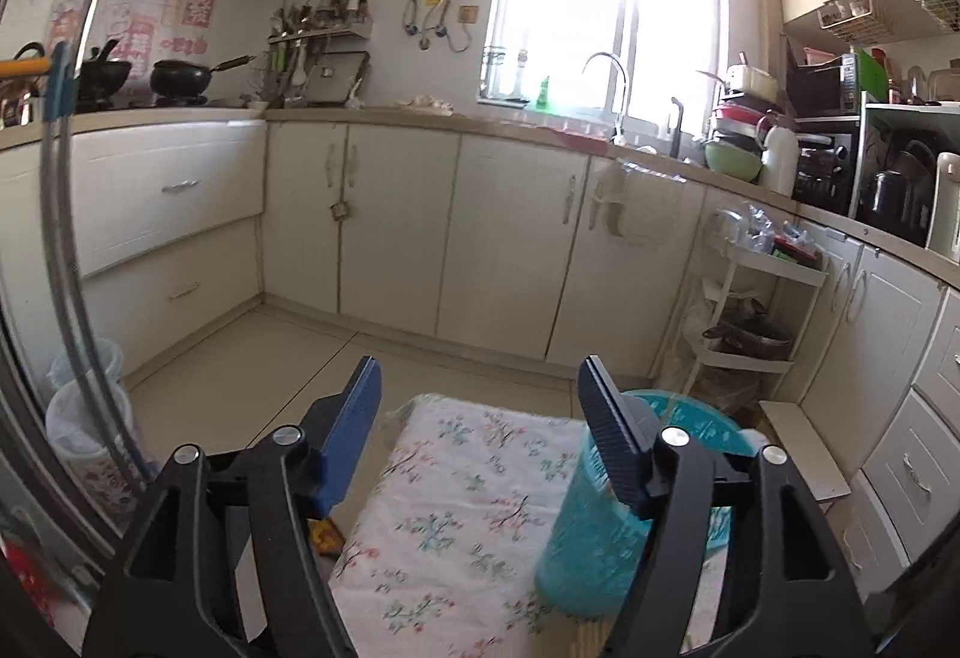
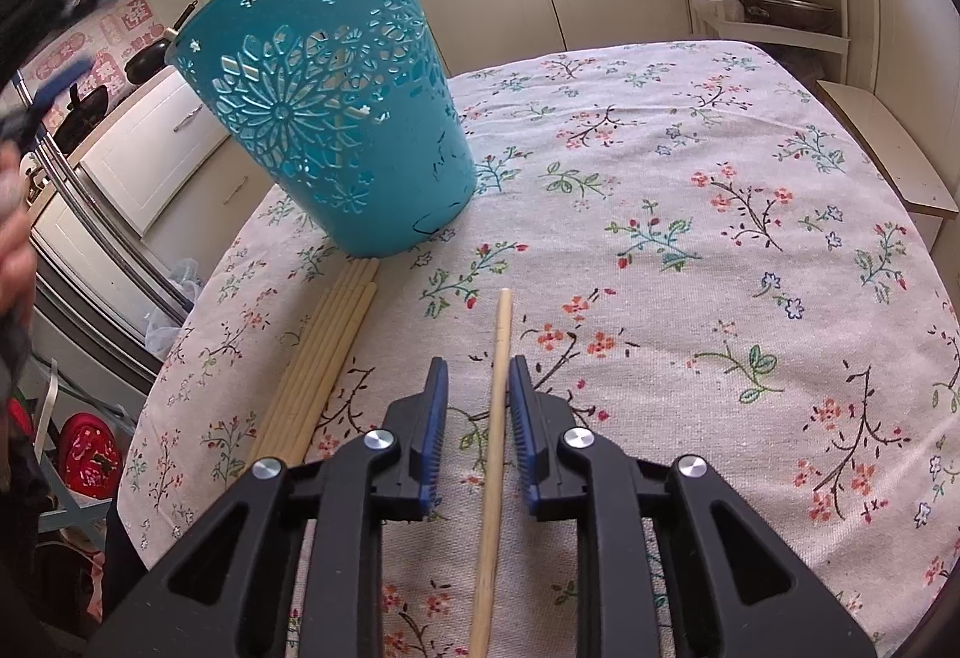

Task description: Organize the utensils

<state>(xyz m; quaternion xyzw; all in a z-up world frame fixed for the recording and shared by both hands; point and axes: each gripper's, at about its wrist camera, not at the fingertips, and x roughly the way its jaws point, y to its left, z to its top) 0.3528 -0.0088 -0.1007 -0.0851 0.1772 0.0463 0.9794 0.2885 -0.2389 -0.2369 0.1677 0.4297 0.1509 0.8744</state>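
A teal perforated plastic bin (image 2: 342, 118) stands upright on the floral tablecloth (image 2: 690, 190). A bundle of several wooden chopsticks (image 2: 318, 364) lies beside the bin's base on the left. One single chopstick (image 2: 495, 406) lies between the blue pads of my right gripper (image 2: 478, 370); the jaws are narrowly apart and straddle it without clearly touching. My left gripper (image 1: 480, 382) is wide open and empty, raised above the table, with the teal bin (image 1: 591, 532) just under its right finger.
Kitchen cabinets (image 1: 420, 214) ring the room. A white tiered rack (image 1: 750, 322) stands right of the table. A bagged waste bin (image 1: 90, 418) is on the floor at left. A steel fridge edge (image 2: 90, 226) is left of the table.
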